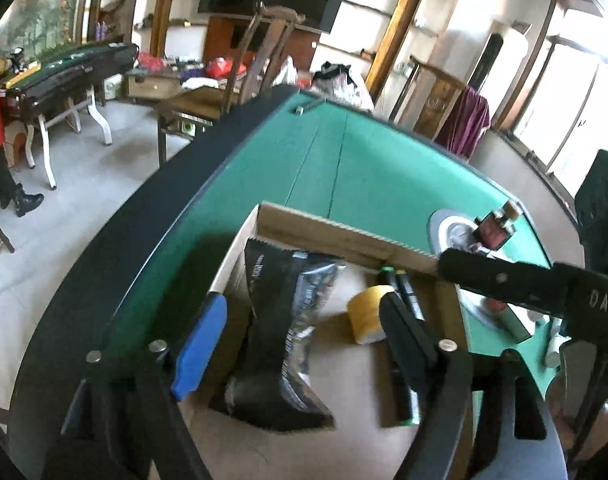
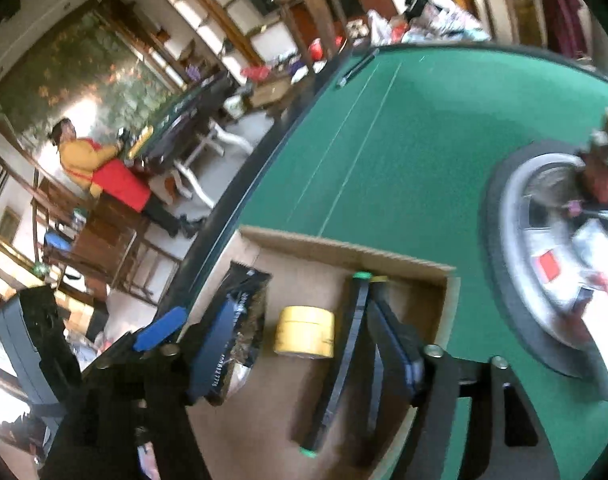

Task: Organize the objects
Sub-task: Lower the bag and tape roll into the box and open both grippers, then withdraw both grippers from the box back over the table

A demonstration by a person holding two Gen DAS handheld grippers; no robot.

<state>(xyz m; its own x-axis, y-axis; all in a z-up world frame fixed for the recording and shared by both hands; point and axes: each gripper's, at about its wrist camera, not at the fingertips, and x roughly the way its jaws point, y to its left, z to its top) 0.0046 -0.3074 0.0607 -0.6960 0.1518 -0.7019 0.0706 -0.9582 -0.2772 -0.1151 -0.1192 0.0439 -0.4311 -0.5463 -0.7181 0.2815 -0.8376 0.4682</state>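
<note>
- The cardboard box sits at the green table's black edge, its far wall low.
- Inside lie a yellow tape roll, a dark packet and black markers (green-capped).
- Left gripper and right gripper both spread, empty, above the box.
- Tiled floor lies beyond.

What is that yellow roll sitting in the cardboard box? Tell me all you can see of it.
The yellow roll looks like a roll of tape: a short, wide ring with a smooth, matte yellow side and a paler band at one edge. It rests on the cardboard box floor, roughly mid-box, between the black foil packet and the black markers. It seems to touch only the floor. From the left wrist view it looks tilted; its core is not visible.
</note>
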